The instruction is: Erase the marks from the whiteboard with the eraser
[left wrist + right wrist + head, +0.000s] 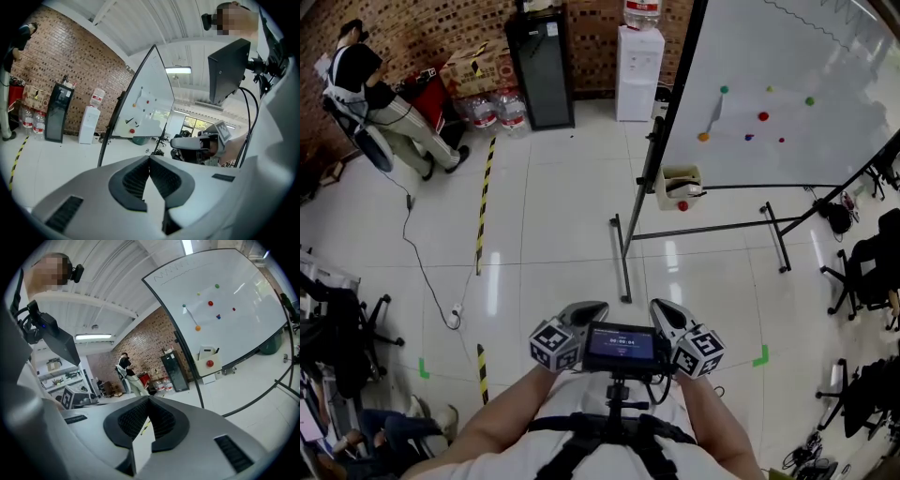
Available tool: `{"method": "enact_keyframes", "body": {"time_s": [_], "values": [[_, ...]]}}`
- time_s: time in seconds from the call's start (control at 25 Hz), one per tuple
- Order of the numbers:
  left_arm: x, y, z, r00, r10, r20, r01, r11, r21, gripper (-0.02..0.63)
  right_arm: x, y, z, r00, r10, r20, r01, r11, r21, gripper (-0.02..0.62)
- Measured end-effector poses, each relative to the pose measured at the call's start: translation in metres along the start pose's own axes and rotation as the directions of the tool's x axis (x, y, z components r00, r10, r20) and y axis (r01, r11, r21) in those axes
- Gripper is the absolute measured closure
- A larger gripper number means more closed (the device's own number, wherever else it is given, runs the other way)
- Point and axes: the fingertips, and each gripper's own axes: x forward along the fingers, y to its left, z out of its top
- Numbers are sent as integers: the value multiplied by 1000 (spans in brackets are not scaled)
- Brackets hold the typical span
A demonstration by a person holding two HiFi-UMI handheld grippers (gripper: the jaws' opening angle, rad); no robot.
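Whiteboard (787,84) edge well apart from L gripper (586,310), R gripper (667,310); tile floor (553,225) btwn.

No legible txt in any view. Chest-mounted screen (620,346): row of light digits, too small to read. Cardboard box (476,66) by brick wall: print blurred. Marker cubes (555,343): b/w square patterns only, no chars.

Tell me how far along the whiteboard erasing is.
Done: nothing visible; the whiteboard shows a wavy line and coloured dots. In hand: nothing; the left tongs and right tongs are shut, empty, well short of the board. Left: reach it, find the eraser, which I cannot spot, and wipe.
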Motion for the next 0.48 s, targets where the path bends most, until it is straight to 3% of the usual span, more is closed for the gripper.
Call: {"method": "enact_keyframes", "body": {"time_s": [0.28,0.48], "values": [[124,-3,49,998,58,-31,-56,997,62,591,-9,-114,65,999,44,18,-44,999,16,580],[189,-12,65,996,78,-41,-74,992,100,591,-17,-171,94,997,63,32,-64,998,24,580]]}}
